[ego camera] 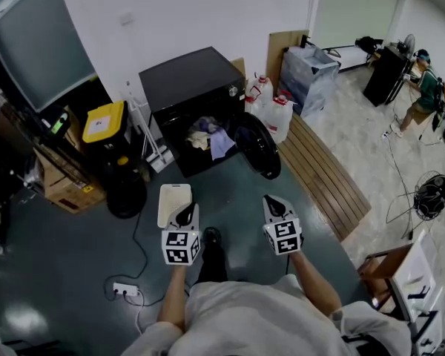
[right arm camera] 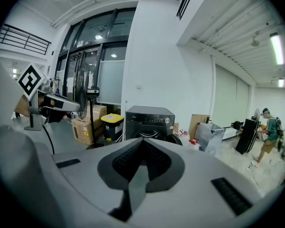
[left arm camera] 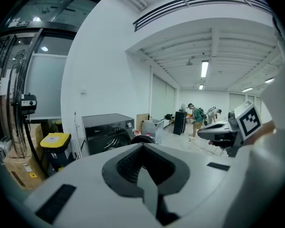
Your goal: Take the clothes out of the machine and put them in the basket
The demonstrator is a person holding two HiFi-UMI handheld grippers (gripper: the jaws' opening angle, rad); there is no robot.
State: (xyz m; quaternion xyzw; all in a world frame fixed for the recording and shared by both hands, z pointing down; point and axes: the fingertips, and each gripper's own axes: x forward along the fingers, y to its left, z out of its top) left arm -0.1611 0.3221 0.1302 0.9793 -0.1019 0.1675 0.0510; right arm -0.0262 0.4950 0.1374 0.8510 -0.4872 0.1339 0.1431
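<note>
Clothes [ego camera: 211, 138] heaped in the open mouth of the machine [ego camera: 189, 84], dead ahead, well apart from left tool [ego camera: 184, 215] and right tool [ego camera: 274, 208], both clenched and empty. Door [ego camera: 256, 148] swung out on the right side, so probably a cleaner reach from the left. Basket [ego camera: 173, 199] on the floor just beyond left tool.

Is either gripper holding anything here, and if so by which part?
Nothing is held. The left gripper and the right gripper both have jaws together and empty; the clothes lie in the machine.
</note>
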